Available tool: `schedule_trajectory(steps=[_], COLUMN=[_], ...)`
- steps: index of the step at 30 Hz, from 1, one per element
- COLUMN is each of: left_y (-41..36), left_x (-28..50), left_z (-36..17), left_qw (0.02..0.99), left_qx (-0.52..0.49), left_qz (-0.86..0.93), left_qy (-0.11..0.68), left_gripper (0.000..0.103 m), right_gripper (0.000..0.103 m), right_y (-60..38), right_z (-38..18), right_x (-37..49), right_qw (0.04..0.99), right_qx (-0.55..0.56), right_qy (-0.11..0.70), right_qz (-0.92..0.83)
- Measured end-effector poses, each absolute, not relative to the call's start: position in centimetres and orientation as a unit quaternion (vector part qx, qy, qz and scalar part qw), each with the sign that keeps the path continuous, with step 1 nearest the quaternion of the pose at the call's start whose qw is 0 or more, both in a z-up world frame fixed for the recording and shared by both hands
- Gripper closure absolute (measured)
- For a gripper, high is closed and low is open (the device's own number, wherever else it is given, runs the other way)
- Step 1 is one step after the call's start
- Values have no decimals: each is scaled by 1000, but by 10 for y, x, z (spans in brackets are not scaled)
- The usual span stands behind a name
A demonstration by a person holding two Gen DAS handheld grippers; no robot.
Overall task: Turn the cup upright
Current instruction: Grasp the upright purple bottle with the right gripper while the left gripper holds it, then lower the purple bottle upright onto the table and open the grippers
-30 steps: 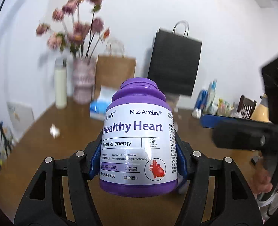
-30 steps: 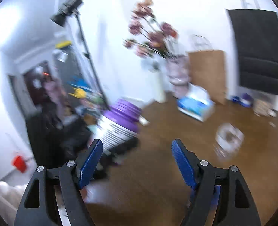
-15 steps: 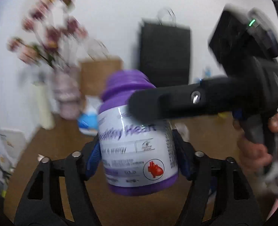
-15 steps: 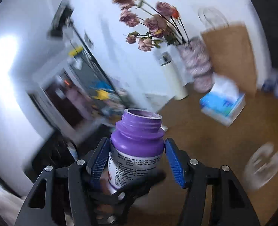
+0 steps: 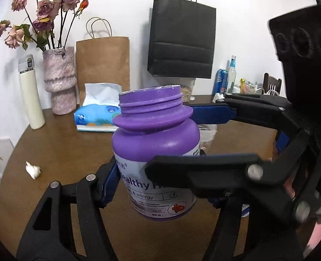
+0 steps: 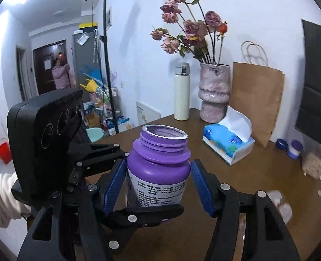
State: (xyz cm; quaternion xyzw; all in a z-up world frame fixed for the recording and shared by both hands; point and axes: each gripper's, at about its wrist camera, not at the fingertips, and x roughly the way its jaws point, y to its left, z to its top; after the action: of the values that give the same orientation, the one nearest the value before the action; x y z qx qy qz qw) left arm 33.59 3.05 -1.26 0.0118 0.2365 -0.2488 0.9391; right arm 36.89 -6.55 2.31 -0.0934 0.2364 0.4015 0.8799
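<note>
Left wrist view: the left tongs (image 5: 158, 187) clamp the bottle (image 5: 158, 150) at its label, upright, mouth open, held above the desk (image 5: 58, 148). The right tongs (image 5: 182, 139) reach across it. Bare desk lies to the left; tissue box (image 5: 97, 117) and vase (image 5: 59, 80) stand behind.

Right wrist view: the right tongs (image 6: 158, 189) bracket the bottle's (image 6: 158, 163) shoulder, pads close; whether they touch cannot be told. The desk (image 6: 258, 180) edge runs behind the bottle, left of the flask (image 6: 181, 91).

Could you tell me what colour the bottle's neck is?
Purple, clearest in the left wrist view: bottle.
</note>
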Motion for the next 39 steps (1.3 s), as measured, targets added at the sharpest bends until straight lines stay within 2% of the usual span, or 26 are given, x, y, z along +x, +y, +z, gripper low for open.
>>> schedule_trajectory(steps=[5, 8, 12, 14, 18, 20, 21, 22, 24, 29, 33, 37, 38, 39], left_y=[11, -3, -25, -39, -49, -50, -49, -49, -45, -44, -41, -31, -25, -19], left_x=[296, 274, 260, 256, 249, 240, 233, 227, 214, 198, 193, 180, 176, 173], left_z=[-15, -20, -50, -64, -79, -78, -77, -75, -72, -80, -76, -63, -57, -53], left_qw=[937, 930, 899, 891, 879, 885, 888, 891, 892, 890, 894, 905, 910, 914], left_qx=[9, 18, 9, 40, 51, 63, 69, 73, 80, 94, 81, 69, 62, 55], left_qz=[-276, -288, -318, -305, -302, -294, -293, -294, -299, -288, -281, -267, -260, -254], left_qy=[216, 226, 300, 334, 364, 356, 347, 339, 330, 341, 341, 323, 317, 313], left_gripper=[42, 42, 42, 43, 42, 41, 39, 30, 25, 25, 25, 24, 23, 15], right_gripper=[36, 36, 37, 37, 38, 38, 38, 38, 38, 37, 23, 23, 23, 23], right_y=[-78, -89, -114, -125, -134, -136, -137, -139, -143, -147, -152, -158, -162, -168], right_z=[27, 24, 2, -18, -36, -37, -37, -37, -37, -48, -45, -33, -28, -22], right_x=[299, 267, 249, 247, 239, 232, 228, 226, 218, 202, 193, 179, 174, 169], right_qw=[913, 918, 911, 901, 893, 894, 894, 895, 897, 894, 896, 901, 904, 909], right_qx=[-103, -95, -54, -35, -18, -19, -21, -23, -29, -48, -32, -32, -31, -27], right_qy=[163, 164, 215, 255, 283, 283, 283, 283, 283, 308, 301, 291, 287, 285], right_qz=[360, 349, 347, 349, 349, 347, 345, 344, 338, 321, 325, 321, 315, 304])
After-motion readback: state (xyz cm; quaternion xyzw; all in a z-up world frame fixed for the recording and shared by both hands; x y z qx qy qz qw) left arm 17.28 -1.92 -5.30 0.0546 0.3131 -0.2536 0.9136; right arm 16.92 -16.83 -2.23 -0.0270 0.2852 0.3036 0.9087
